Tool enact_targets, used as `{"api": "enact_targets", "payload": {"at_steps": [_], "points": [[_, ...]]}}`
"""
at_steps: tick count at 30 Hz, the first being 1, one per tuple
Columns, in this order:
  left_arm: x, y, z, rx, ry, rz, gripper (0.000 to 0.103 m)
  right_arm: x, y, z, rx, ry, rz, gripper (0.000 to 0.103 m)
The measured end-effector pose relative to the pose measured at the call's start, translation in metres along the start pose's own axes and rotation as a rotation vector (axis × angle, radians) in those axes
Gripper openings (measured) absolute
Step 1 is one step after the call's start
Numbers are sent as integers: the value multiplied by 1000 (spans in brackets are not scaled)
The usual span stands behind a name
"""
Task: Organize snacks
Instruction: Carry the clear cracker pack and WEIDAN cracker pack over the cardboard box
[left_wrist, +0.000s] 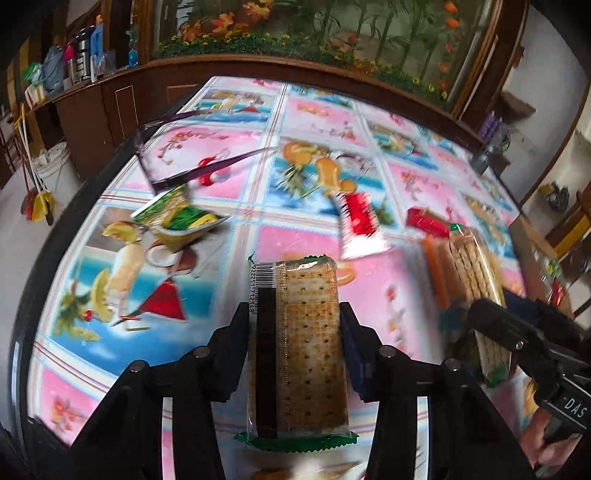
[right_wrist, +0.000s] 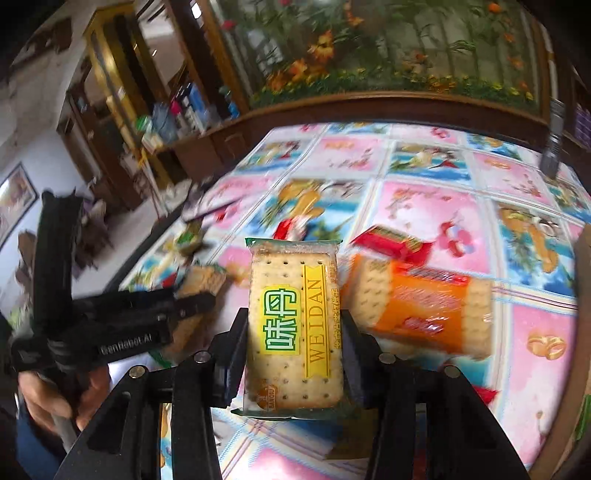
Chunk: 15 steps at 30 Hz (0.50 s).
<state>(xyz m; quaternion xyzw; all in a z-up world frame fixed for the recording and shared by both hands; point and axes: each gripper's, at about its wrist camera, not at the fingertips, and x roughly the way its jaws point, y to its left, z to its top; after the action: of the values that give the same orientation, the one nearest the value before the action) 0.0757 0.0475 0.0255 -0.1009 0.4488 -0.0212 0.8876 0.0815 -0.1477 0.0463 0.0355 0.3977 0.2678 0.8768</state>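
Gripping flat rectangular cracker packs in glossy crinkled film, the left tool (left_wrist: 295, 314) is pinching a barcode-side pack (left_wrist: 299, 347) and the right tool (right_wrist: 293, 321) a yellow-labelled pack (right_wrist: 293, 325), both above the shiny patterned surface (left_wrist: 207, 266).

Bright, even daylight; glare whitens the glossy table (left_wrist: 303, 110); motion blur smears far packets; fisheye bends edges, corners black.

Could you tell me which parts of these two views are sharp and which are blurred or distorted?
Left wrist view: the cracker pack in the left gripper is sharp, the table and red packet streak with motion blur, and fisheye bends the table edge. Right wrist view: the held pack in the right gripper is crisp, the orange pack and the background smear.
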Motion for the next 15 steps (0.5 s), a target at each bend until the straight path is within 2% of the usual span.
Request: {"api": "enact_targets", "payload": {"at_steps": [1, 4, 8, 11, 13, 15], "points": [[-1, -6, 1, 7, -17, 10, 45, -3, -2, 0, 19, -8, 13, 50], [-7, -31, 4, 8, -114, 108, 45, -14, -14, 5, 93, -43, 23, 50], [-3, -56, 8, -24, -145, 103, 45, -31, -26, 10, 118, -105, -71, 50], [-2, -78, 2, 63, -193, 134, 45, -36, -31, 12, 122, -131, -127, 50], [0, -81, -2, 107, -209, 166, 45, -39, -36, 12, 136, -134, -127, 50], [4, -80, -3, 105, -190, 139, 45, -37, -37, 12, 135, -128, -130, 50]]}}
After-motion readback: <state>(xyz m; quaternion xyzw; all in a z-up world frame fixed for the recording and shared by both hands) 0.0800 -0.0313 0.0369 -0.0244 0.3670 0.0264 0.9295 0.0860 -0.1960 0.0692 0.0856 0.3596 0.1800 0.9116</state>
